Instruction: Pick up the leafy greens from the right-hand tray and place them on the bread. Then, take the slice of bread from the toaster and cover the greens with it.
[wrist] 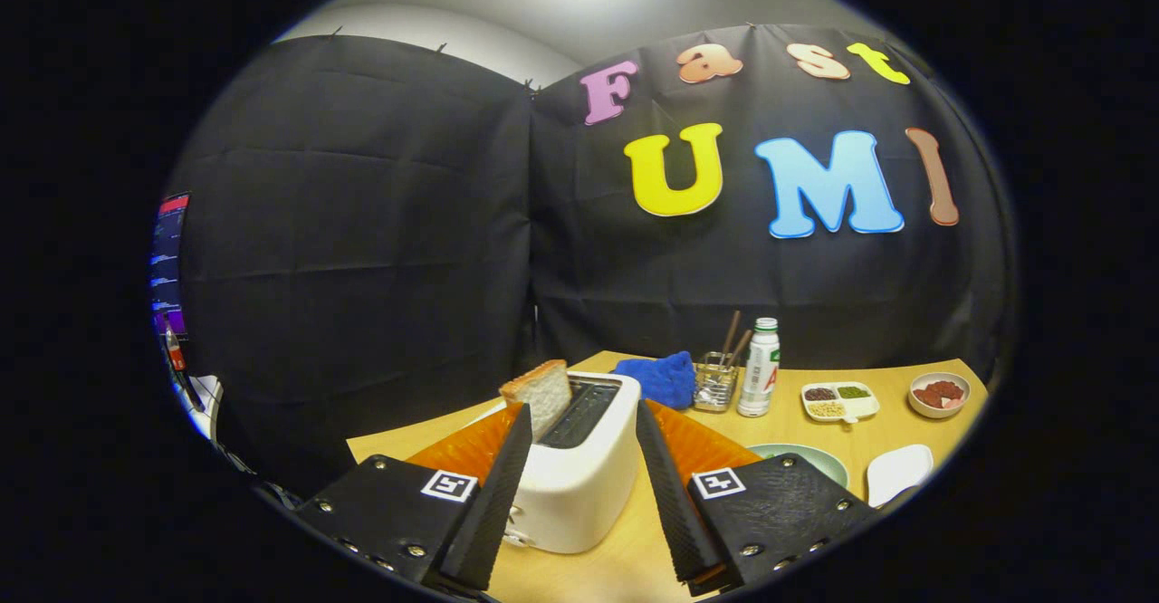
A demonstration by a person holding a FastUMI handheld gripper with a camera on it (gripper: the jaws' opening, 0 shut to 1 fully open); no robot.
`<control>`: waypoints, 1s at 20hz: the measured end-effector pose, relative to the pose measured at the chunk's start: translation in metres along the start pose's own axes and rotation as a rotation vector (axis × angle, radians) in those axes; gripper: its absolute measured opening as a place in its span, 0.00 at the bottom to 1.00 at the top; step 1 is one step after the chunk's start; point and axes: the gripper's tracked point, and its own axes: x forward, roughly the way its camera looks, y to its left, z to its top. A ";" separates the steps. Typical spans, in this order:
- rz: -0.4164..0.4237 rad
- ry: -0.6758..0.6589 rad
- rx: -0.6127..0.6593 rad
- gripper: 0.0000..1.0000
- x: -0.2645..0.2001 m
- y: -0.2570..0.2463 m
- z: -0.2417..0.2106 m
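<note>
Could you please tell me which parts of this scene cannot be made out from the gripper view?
- Orange trays: largely hidden behind the open gripper's fingers and the toaster; any greens or base bread cannot be seen.
- Bread slice: its lower part sits inside the toaster slot.
- Green plate: partly covered by the gripper's body.
- Divided dish and small bowl: contents too small to identify.

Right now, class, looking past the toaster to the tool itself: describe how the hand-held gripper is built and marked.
The hand-held gripper has two long flat fingers with ribbed, textured inner faces. Each finger is fixed to a broad, dark, textured plate held by small metal screws. On each plate sits a square white tag printed with a black block pattern. The fingers stand open on either side of the toaster.
</note>
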 end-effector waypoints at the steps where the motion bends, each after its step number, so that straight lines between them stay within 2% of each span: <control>1: 0.002 -0.007 -0.015 0.72 0.005 0.008 0.001; 9: -0.035 0.045 -0.022 0.72 0.053 0.048 -0.019; 20: -0.114 0.077 -0.024 0.72 0.088 0.048 -0.019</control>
